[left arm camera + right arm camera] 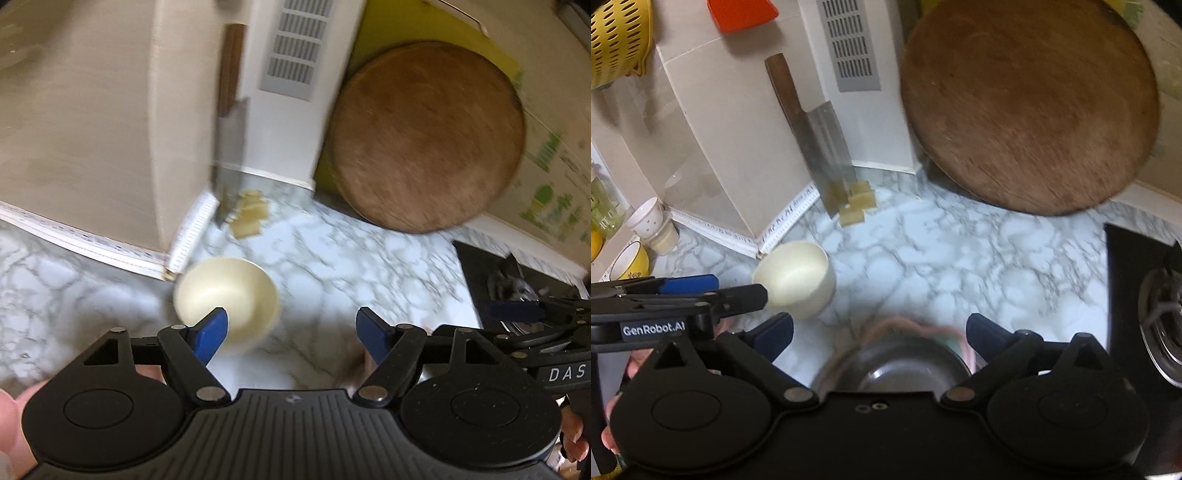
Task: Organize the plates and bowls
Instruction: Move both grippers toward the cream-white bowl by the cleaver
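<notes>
We count one cream bowl (227, 299) on the marble counter (332, 258) ahead of the empty, spread left claw (291, 332), and one steel bowl (890, 369) under the equally spread right claw (879, 332).

The widest free stretch is the bare marble countertop (923, 251) between the cream bowl (796, 278) and the black stove (1137, 295) at the right. The bowl stands near the corner of the tiled wall (713, 147), leaving only a thin gap behind it. Farther back, a cleaver (820, 147) leans upright against the wall, with small yellowish blocks (858, 206) at its foot, and a round wooden cutting board (1030, 107) leans at the rear right. A steel bowl (890, 363) lies just under the right gripper (881, 334), its jaws wide apart. At the far left, a white cup (650, 218) and a yellow bowl (629, 260) crowd the wall.
</notes>
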A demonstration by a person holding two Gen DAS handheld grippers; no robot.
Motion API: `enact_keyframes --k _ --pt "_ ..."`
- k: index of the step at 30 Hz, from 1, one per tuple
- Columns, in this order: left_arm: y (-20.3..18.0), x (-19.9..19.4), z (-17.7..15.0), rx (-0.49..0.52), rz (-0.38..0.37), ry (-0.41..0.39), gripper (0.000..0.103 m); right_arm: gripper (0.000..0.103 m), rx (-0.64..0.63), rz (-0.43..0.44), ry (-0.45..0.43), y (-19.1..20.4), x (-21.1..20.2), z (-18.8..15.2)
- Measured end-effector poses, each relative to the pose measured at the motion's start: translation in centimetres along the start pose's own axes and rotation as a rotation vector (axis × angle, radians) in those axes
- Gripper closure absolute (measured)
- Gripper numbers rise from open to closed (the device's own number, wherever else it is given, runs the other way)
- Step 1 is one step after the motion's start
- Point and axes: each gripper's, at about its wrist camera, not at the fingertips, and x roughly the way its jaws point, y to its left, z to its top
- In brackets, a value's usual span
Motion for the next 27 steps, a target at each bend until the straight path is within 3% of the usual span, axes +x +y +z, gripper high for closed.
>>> enact_keyframes --k 4,14,27 --pt "2.0 0.8 1.5 -0.018 0.069 0.003 0.027 0.002 -0.014 0.016 0.020 0.6 1.9 1.8" --pt "7.5 6.5 2.4 -0.113 0.176 0.127 0.027 0.003 -0.045 0.015 0.092 1.8 8.2 4.3" --pt "9.1 11.3 2.2 -0.145 0.211 0.185 0.027 0.014 -0.024 0.025 0.212 2.2 15.4 5.3"
